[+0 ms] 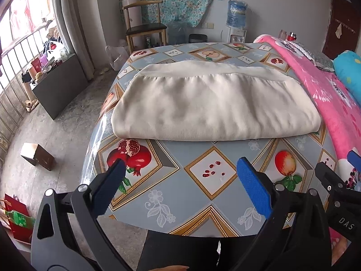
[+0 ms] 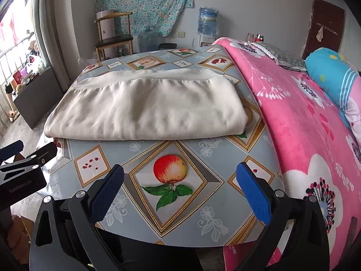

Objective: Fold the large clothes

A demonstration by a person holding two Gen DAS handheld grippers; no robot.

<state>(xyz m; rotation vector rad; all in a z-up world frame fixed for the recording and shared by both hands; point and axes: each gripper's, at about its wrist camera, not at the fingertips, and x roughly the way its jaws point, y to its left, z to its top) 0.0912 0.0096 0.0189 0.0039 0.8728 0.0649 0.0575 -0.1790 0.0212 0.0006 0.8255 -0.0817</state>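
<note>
Left tongs (image 1: pixel 180 176) and right tongs (image 2: pixel 179 180) gape wide, empty, short of the cream folded satin garment (image 1: pixel 214 103) on the fruit-patterned vinyl counter (image 1: pixel 158 180). Risk: slick cloth slips off glossy vinyl, undoing folds.

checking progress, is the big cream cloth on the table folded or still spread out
Folded. The cream fabric garment lies as a compact layered rectangle on the fruit-patterned tablecloth, a rounded doubled edge nearest the cameras. Both grippers are open, clear of it.

Both grippers same build: left gripper (image 1: pixel 180 169) and right gripper (image 2: pixel 180 174) have black curved arms, silver screws at pivots, blue textured pads (image 1: pixel 253 187). White "DAS" lettering on one body, "GenRobot.AI" on other. Person in black clothing.
</note>
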